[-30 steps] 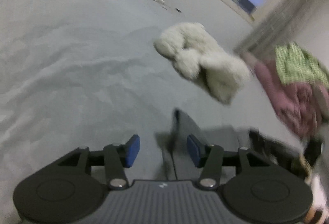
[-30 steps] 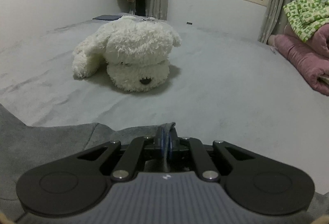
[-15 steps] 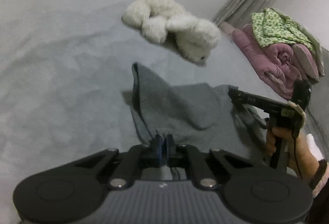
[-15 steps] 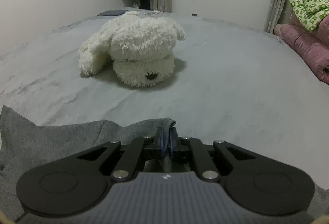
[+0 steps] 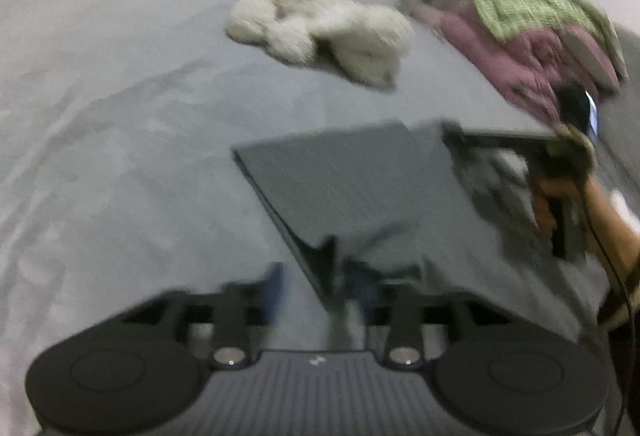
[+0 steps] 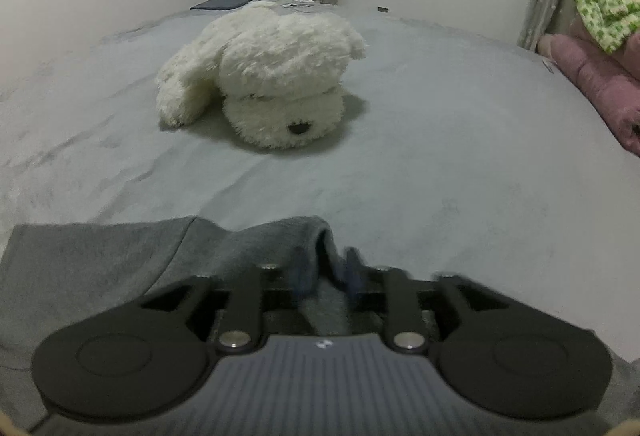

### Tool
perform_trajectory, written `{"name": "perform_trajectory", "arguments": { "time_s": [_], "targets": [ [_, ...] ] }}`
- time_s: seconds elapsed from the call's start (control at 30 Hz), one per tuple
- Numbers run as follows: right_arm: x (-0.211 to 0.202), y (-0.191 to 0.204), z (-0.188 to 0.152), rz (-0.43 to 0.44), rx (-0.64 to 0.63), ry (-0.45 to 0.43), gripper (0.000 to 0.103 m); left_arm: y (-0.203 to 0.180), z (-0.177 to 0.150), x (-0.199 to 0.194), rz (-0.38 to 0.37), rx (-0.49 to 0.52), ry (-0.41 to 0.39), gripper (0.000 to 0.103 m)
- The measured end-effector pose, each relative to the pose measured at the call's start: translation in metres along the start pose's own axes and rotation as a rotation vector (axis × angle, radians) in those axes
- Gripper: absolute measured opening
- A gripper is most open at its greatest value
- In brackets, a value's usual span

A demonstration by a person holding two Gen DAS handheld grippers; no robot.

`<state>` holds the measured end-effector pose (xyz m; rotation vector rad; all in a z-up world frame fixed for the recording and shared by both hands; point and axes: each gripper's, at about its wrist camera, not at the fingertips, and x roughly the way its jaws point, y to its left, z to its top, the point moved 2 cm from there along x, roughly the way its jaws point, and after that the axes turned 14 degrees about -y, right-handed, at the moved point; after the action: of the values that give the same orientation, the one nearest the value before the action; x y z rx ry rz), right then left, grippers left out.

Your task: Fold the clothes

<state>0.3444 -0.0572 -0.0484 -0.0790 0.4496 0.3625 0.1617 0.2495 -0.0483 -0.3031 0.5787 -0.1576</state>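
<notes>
Grey clothing (image 5: 360,192) lay spread flat on the grey bed (image 5: 120,108), well short of the white plush dog (image 6: 272,76) and the pink and green bedding pile (image 5: 540,32) near the curtain, as we saw through a blurred left view. Our left hand-held gripper (image 5: 316,284) stood with its blue pads parted at the garment's near corner, one cloth edge rising between them. Our right hand-held gripper (image 6: 324,272), held in a hand (image 5: 556,196), had its pads somewhat apart around a raised fold of the cloth.
</notes>
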Motion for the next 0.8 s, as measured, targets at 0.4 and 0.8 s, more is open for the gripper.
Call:
{"name": "perform_trajectory", "arguments": {
  "time_s": [0.4, 0.8],
  "targets": [
    [0.016, -0.005, 0.005, 0.076, 0.137, -0.017, 0.045, 0.037, 0.026, 0.061, 0.159, -0.229, -0.155, 0.015],
    [0.001, 0.039, 0.014, -0.052, -0.115, -0.223, 0.006, 0.024, 0.040, 0.040, 0.313, -0.103, -0.397, 0.001]
  ]
}}
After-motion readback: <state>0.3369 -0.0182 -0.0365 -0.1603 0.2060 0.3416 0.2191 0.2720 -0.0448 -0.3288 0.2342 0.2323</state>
